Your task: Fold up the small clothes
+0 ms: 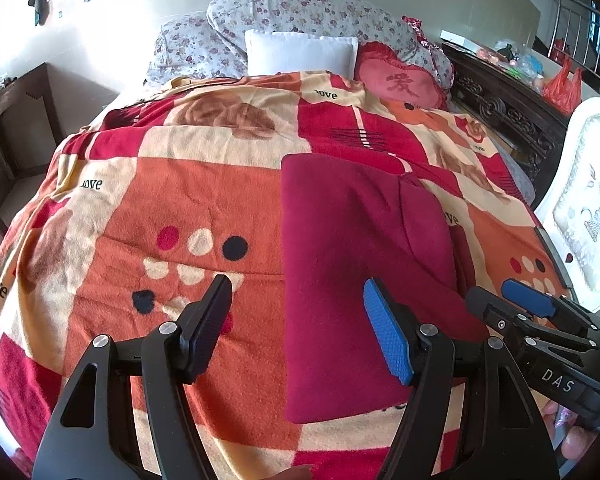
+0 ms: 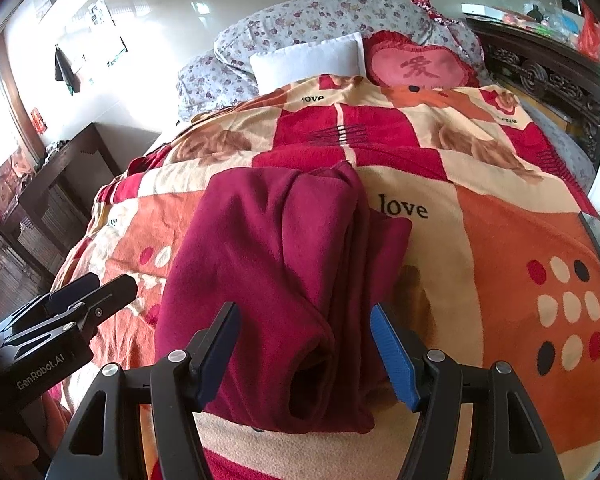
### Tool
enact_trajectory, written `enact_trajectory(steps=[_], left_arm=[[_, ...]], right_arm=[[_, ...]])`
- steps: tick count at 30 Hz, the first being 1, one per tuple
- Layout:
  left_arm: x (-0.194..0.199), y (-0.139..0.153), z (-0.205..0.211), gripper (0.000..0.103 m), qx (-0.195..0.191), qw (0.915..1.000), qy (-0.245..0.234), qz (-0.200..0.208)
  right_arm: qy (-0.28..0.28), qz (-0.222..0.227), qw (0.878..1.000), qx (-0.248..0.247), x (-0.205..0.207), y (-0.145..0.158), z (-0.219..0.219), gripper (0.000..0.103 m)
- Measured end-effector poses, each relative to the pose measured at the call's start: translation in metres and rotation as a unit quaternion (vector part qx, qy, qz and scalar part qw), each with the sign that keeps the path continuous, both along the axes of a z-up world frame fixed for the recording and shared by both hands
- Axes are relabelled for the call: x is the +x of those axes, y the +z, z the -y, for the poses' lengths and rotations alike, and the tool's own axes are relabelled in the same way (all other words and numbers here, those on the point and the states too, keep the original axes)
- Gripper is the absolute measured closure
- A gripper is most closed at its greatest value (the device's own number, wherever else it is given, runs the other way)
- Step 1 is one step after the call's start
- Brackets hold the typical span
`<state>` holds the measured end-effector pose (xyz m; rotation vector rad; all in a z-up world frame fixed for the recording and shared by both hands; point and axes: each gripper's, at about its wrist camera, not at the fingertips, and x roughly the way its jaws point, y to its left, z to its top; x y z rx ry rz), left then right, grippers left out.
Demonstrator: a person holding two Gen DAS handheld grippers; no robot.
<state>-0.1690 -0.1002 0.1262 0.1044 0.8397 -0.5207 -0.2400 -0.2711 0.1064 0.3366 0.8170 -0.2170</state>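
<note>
Both sets of jaws stand released and hold nothing. The left gripper hovers over the blanket at lower centre, beside the garment's left edge; the right gripper straddles its near hem. The maroon garment lies mid-frame on the bed, already folded into a narrow stack; probably one more fold across remains.
</note>
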Motion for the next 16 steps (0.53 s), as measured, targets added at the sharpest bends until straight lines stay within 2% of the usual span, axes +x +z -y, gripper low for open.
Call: enact_trajectory(steps=[16], left_arm=[[0.017,-0.012,-0.008,0.034,0.000,0.9999,0.012,-0.001]], right_arm=[[0.004,-0.005,1.000,0.009,0.007,-0.008,0.004,0.038]])
